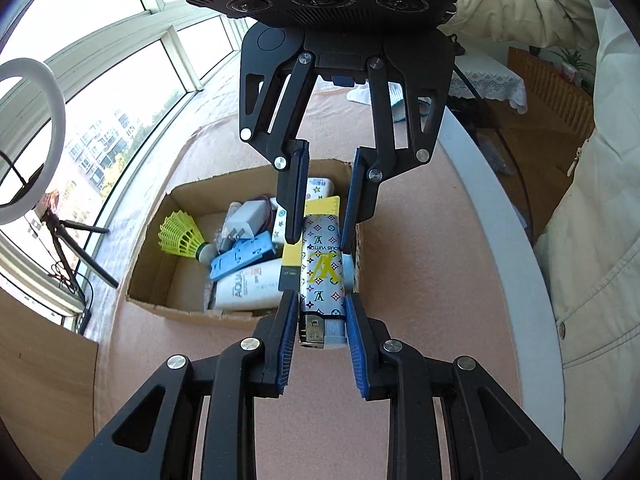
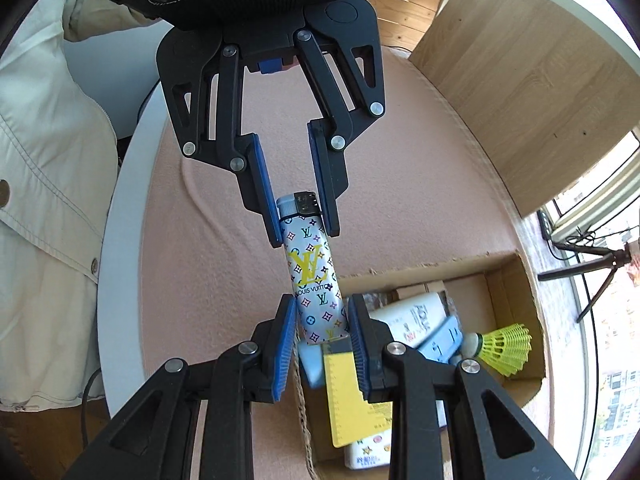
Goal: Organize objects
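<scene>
Lighter [image 1: 322, 276], white with coloured monograms and the words "LOUIS VUITTON", hangs between both my tongs above the near edge of the cardboard box [image 1: 160, 216]. My left tongs [image 1: 322, 312] clamp its metal-capped end; my right tongs [image 2: 322, 320] clamp its base. Inside the box I read "AQUA" on a white bottle [image 1: 248, 286], beside a yellow shuttlecock [image 1: 180, 236] and a yellow ruler [image 2: 346, 396].

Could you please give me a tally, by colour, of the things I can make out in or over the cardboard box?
Yellow: 2, the shuttlecock and the ruler.
Blue: 1, the flat plastic piece.
White: 3, the lotion bottle, the charger and the patterned lighter, which both grippers hold.
Total: 6
</scene>
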Motion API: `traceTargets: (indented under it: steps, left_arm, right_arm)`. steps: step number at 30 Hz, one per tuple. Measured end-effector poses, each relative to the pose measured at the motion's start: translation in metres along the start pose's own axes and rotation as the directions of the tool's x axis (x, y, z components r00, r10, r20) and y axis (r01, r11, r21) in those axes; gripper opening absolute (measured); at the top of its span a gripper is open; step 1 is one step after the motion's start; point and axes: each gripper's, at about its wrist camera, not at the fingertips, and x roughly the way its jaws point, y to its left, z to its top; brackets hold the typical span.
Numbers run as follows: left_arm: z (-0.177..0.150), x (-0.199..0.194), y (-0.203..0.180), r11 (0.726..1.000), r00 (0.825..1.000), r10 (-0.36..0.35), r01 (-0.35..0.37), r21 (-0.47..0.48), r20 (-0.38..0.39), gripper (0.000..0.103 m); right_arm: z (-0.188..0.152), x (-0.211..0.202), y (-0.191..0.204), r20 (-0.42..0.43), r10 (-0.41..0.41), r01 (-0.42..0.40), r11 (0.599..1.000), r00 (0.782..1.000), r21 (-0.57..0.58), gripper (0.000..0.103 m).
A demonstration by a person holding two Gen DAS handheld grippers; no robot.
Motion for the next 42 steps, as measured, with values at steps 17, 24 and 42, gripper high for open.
traceTargets:
  steps: [17, 24, 42]
  left_arm:
    - [0.029, 0.042, 0.048, 0.974, 0.976, 0.198, -0.206, -0.092, -0.096, 0.087]
    - [0.015, 0.008, 0.061, 0.884, 0.928, 0.361, -0.371, -0.284, -0.09, 0.103]
    - [-0.094, -0.106, 0.08, 0.294, 0.774, 0.556, -0.526, -0.798, -0.305, 0.103]
  right_arm:
    - [-0.079, -0.022, -0.02, -0.079, -0.139, 0.153, 0.968, 0.987, 0.197, 0.045]
    - [-0.078, -0.042, -0.024, -0.019, -0.303, 0.281, 0.856, 0.953, 0.433, 0.054]
    - [-0.052, -0.034, -0.048, -0.202, -0.504, 0.332, 0.183, 0.84, 0.925, 0.081]
